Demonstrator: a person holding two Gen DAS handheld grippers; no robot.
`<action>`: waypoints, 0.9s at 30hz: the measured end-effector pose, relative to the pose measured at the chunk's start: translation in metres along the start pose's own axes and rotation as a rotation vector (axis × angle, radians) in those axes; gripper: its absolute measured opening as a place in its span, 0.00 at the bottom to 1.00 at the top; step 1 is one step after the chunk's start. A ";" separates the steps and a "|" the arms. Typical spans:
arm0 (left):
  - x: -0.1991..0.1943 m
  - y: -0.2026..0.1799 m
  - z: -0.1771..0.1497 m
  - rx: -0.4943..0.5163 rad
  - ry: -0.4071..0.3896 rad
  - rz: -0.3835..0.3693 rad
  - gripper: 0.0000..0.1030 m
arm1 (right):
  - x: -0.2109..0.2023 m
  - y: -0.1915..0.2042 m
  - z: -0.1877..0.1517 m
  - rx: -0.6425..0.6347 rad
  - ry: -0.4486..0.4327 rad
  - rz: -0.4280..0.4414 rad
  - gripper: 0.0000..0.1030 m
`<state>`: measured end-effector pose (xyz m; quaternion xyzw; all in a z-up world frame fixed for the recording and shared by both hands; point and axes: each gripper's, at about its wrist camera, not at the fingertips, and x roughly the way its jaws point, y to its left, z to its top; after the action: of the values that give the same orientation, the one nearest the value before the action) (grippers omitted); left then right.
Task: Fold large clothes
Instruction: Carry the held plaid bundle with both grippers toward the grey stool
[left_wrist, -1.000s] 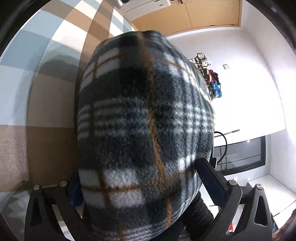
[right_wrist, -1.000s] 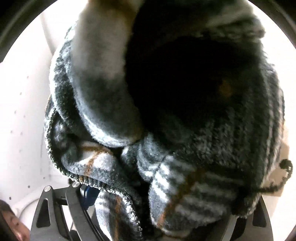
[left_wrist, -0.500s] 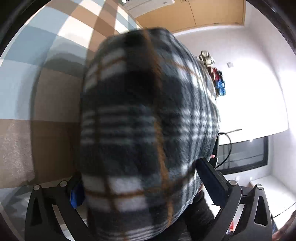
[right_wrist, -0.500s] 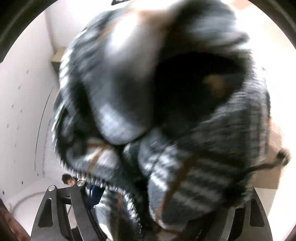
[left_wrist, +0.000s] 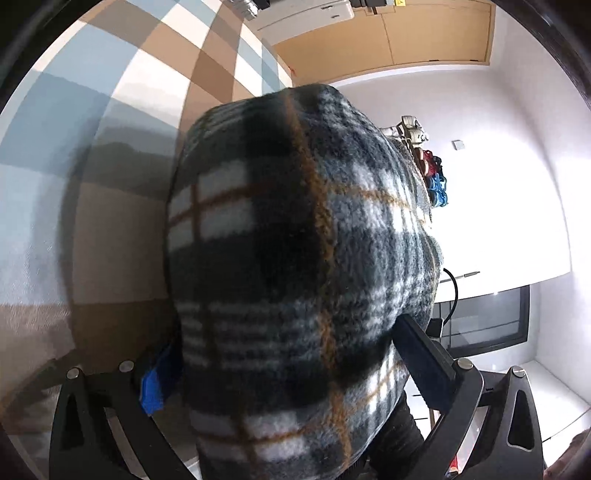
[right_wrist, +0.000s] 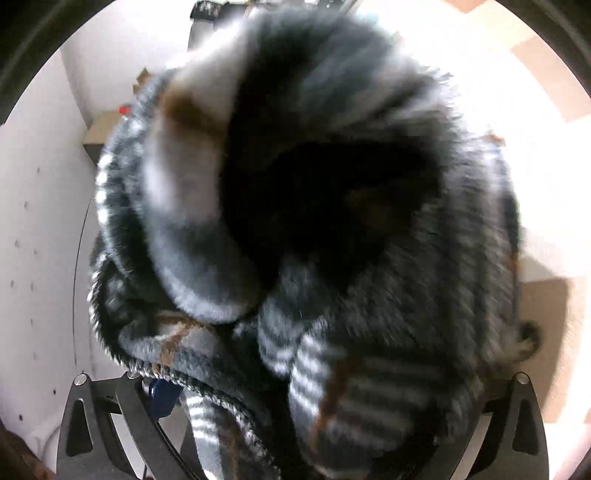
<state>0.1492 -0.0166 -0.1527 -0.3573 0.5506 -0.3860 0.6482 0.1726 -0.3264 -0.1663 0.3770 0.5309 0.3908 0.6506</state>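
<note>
A thick plaid fleece garment (left_wrist: 303, 266) in black, grey and white with thin orange lines fills the middle of both wrist views. In the left wrist view it bulges up between the two arms of the left gripper (left_wrist: 291, 373); the blue pad (left_wrist: 153, 387) of one finger sits against its left flank and the dark finger (left_wrist: 421, 354) against its right, so the jaws stand wide with the bundled cloth clamped between them. Only this view shows the room: a checked surface (left_wrist: 110, 110) of blue, tan and white squares on the left, wooden cupboard doors (left_wrist: 388, 37) above, a white wall with a row of shoes (left_wrist: 432, 173) at the garment's right edge, and a dark screen (left_wrist: 484, 317) lower right.

The right wrist view is blurred and overexposed, and shows what the other does not: the garment's (right_wrist: 295, 229) folds, a stitched hem (right_wrist: 221, 391) and a dark hollow between layers. The right gripper's (right_wrist: 295, 402) jaws have just been opening and stand at their widest, with the fleece heaped between them; whether the pads press on it cannot be told, since cloth hides the right-hand one. A perforated white panel (right_wrist: 26, 240) stands on the left.
</note>
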 end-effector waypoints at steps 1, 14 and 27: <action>0.002 -0.002 0.001 0.002 -0.002 -0.002 0.98 | 0.005 0.003 0.001 -0.021 0.007 0.003 1.00; 0.013 -0.053 -0.015 0.100 -0.025 -0.027 0.98 | -0.018 0.015 -0.027 -0.180 -0.110 0.096 0.91; 0.061 -0.146 -0.014 0.265 0.055 -0.078 0.98 | -0.109 0.007 -0.066 -0.231 -0.280 0.061 0.89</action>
<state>0.1260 -0.1365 -0.0520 -0.2788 0.4983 -0.4898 0.6589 0.0923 -0.4173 -0.1273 0.3662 0.3750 0.4124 0.7451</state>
